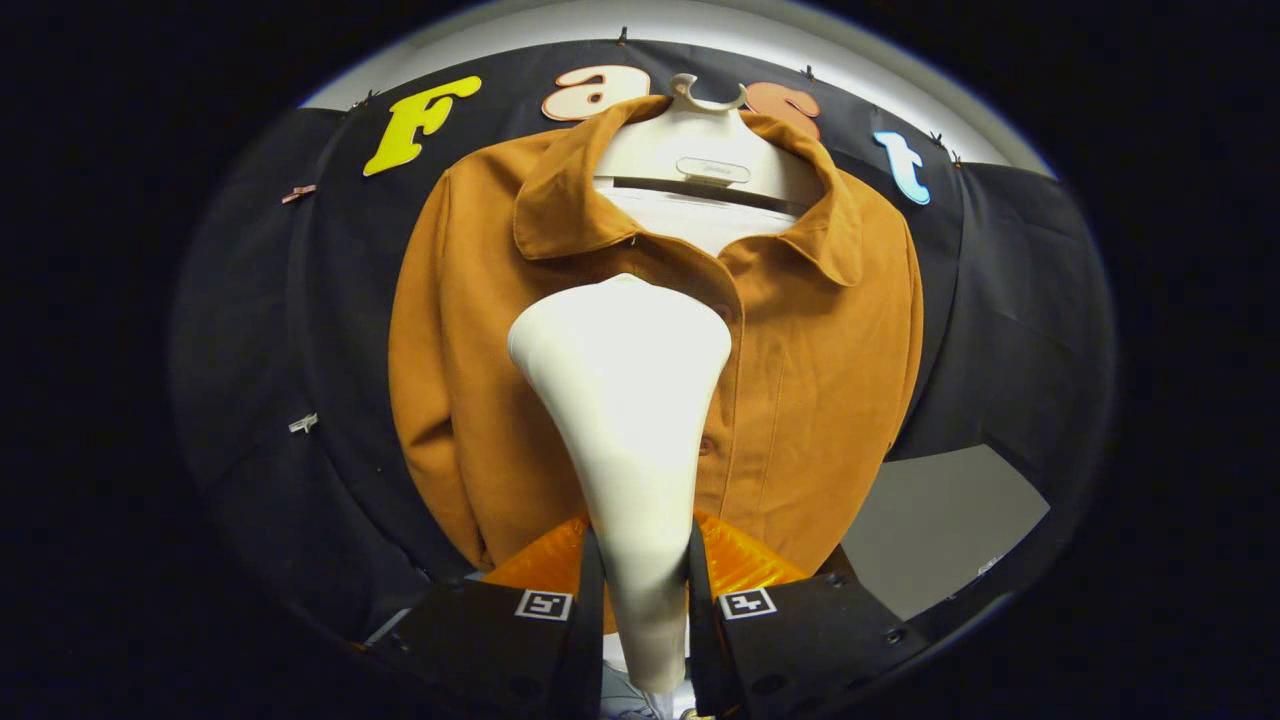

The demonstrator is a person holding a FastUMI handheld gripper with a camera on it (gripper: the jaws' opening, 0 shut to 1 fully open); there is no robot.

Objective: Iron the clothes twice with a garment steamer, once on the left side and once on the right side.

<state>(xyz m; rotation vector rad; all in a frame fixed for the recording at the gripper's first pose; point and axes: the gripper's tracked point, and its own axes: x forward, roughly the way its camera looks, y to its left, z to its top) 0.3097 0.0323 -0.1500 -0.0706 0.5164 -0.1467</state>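
The garment steamer (625,400) sits clamped in my claw (643,570), both fingers pressing its slim handle, its wide head raised just ahead against the middle of the orange jacket (830,370). The jacket hangs buttoned on a pale hanger (705,140) before the black cloth wall (1010,300). To the far right, a grey worktop (940,520) shows behind the hem.

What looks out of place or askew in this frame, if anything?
Nothing stands out. The orange jacket hangs buttoned on its hanger, collar spread. The hand-held gripper is shut on the garment steamer, whose head is raised at the jacket's chest.
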